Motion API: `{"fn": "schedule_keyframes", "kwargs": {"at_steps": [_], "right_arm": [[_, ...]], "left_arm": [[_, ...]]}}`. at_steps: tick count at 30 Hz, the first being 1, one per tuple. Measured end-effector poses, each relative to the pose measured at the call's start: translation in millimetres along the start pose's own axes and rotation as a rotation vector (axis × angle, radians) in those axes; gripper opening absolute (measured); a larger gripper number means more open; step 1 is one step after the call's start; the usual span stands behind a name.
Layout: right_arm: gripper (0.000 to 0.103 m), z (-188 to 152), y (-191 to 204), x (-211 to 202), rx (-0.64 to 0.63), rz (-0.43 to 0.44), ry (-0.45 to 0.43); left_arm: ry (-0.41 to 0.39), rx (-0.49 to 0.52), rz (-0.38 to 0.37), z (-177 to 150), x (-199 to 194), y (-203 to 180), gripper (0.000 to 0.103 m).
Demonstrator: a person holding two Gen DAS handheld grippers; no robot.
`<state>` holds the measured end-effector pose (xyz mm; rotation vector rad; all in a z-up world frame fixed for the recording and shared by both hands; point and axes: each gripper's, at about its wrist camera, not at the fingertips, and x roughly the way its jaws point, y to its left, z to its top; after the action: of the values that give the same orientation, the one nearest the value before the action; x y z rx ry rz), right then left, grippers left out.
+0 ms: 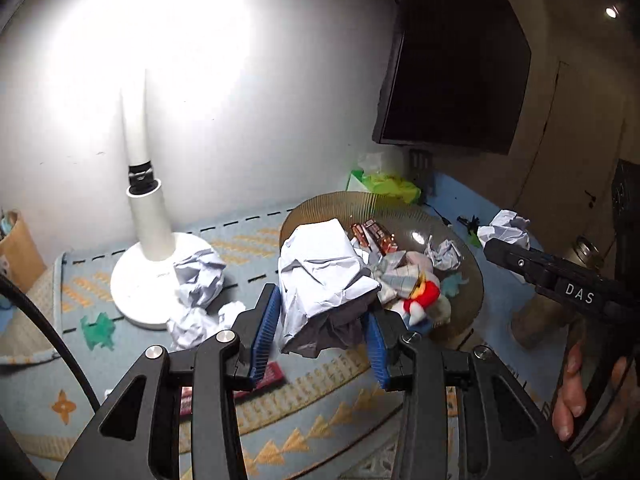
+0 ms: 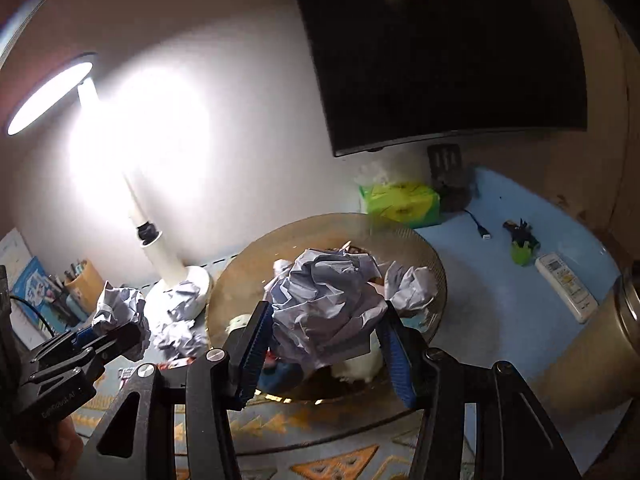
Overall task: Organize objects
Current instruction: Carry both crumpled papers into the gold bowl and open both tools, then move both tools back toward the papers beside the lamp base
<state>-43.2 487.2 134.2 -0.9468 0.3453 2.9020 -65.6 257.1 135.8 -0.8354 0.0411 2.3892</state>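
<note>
Crumpled paper balls, several. One large ball [image 1: 324,288] sits clamped between the blue pads of the left claw [image 1: 322,332], held above the near rim of the bowl. A second large ball [image 2: 326,308] is pinched in the right claw [image 2: 326,350], likewise over the bowl.

Bowl [image 1: 320,204], amber glass, ribbed wall, on the worktop [image 2: 500,300]. Contents seen from the left wrist: one small paper ball [image 1: 442,254], brown snack packets [image 1: 374,234], a red-and-white plush toy [image 1: 424,300], further paper scraps. From the right wrist most of this is hidden behind the held ball; a small ball [image 2: 412,288] near the far rim and a white soft item low in the bowl show.

Loose paper balls [image 1: 198,276] lie against the base of the white desk lamp [image 1: 148,216], outside the bowl.

Left wrist only: a red flat packet [image 1: 272,376] on the patterned mat below the claw.

Right wrist only: remote control [image 2: 566,282], cable plug [image 2: 484,234], pen cup [image 2: 84,278], lamp head lit.

Both views: green tissue box [image 2: 400,202], dark wall screen [image 2: 440,52], each other's claw with its paper.
</note>
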Motion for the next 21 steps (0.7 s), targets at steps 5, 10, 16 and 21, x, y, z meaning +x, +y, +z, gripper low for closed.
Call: {"fn": "schedule_keyframes", "kwargs": {"at_steps": [5,10,16,21], "right_arm": [[0.052,45.4,-18.8,55.2,0.043,-0.018,0.040],[0.076,66.9,-24.5,92.4,-0.002,-0.076,0.095],[0.076,47.2,-28.1,78.8,0.000,-0.052,0.089],[0.076,28.5,-12.5,47.0,-0.009,0.017,0.086]], "left_arm": [[0.020,-0.039,-0.057,35.4,56.0,-6.3,0.045],[0.156,-0.115,-0.075,45.3,104.8,8.2,0.044],[0.117,-0.141,-0.092,33.8,82.5,14.0,0.044],[0.062,-0.075,-0.074,31.5,30.9,3.4,0.044]]}}
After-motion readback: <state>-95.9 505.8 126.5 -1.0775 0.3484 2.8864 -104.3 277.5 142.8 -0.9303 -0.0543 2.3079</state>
